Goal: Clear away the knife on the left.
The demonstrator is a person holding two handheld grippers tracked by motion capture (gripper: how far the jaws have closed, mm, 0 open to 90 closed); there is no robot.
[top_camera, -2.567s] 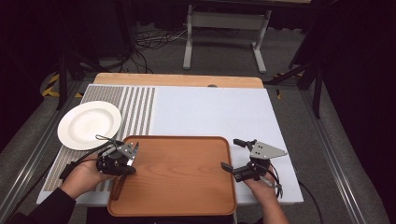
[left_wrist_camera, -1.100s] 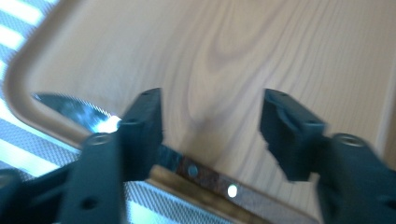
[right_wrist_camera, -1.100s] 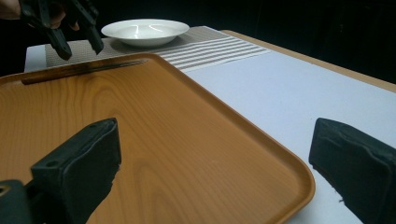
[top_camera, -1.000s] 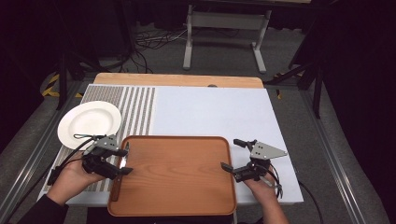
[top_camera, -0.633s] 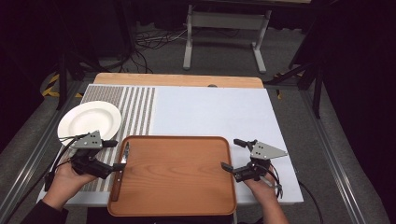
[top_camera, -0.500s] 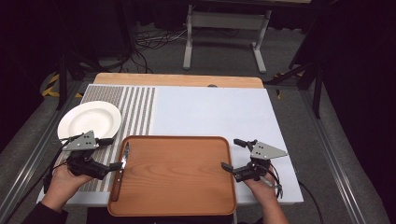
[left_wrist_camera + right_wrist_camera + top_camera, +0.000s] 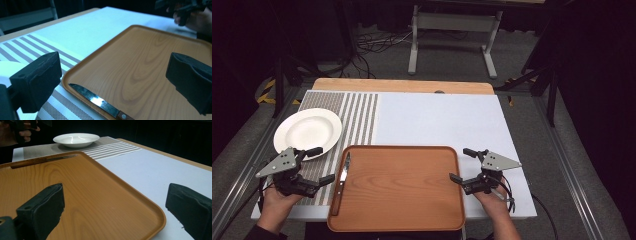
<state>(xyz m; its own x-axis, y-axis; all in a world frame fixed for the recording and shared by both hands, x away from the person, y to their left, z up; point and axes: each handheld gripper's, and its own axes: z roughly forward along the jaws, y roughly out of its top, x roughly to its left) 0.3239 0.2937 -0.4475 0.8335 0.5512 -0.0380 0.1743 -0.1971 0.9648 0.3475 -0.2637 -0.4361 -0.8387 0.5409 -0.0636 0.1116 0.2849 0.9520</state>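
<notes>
Steel knife (image 7: 341,178) lying on glossy wooden tray (image 7: 402,210)
Left tool (image 7: 321,165) is hovering just beside the blade, jaws just opening wide, empty; right tool (image 7: 462,165) is resting spread.

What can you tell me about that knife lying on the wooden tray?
The knife is a slim table knife with a shiny, pointed metal blade and a dark brown handle that looks wooden, with a pale rivet near the blade. It lies flat along the left edge of the wood-grain tray, tip pointing away from the person, handle toward them. Only the tray touches it; the left gripper sits just beside it with fingers open, not gripping.
</notes>
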